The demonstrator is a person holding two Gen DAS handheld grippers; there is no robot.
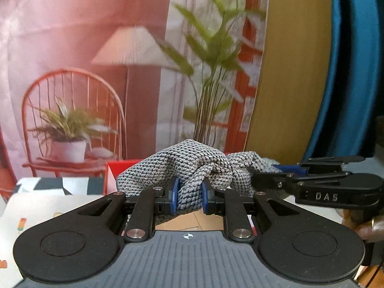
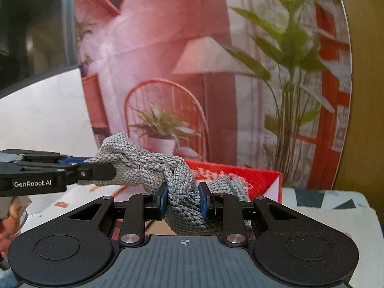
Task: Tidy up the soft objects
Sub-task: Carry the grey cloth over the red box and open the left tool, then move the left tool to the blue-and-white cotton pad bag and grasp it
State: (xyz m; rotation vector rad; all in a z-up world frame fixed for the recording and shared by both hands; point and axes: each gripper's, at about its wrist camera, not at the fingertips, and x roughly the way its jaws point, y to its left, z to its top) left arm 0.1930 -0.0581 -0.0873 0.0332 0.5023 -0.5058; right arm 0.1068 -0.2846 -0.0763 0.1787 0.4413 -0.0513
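A grey knitted cloth (image 1: 192, 165) hangs bunched between both grippers, lifted above the table. My left gripper (image 1: 190, 195) is shut on one bunched end, blue pads pressing the knit from both sides. The right gripper (image 1: 276, 175) comes in from the right of the left wrist view, clamped on the cloth's other end. In the right wrist view my right gripper (image 2: 183, 200) is shut on the grey knitted cloth (image 2: 168, 170), and the left gripper (image 2: 96, 168) reaches in from the left, gripping the far end. Part of the cloth droops below the jaws toward a cardboard surface.
A red box (image 2: 252, 175) stands just behind the cloth, also seen as the red box (image 1: 117, 168). A patterned tablecloth (image 1: 48, 206) covers the table. A printed backdrop (image 1: 96, 72) of a chair and plants hangs behind. A person's hand (image 1: 367, 228) holds the right gripper.
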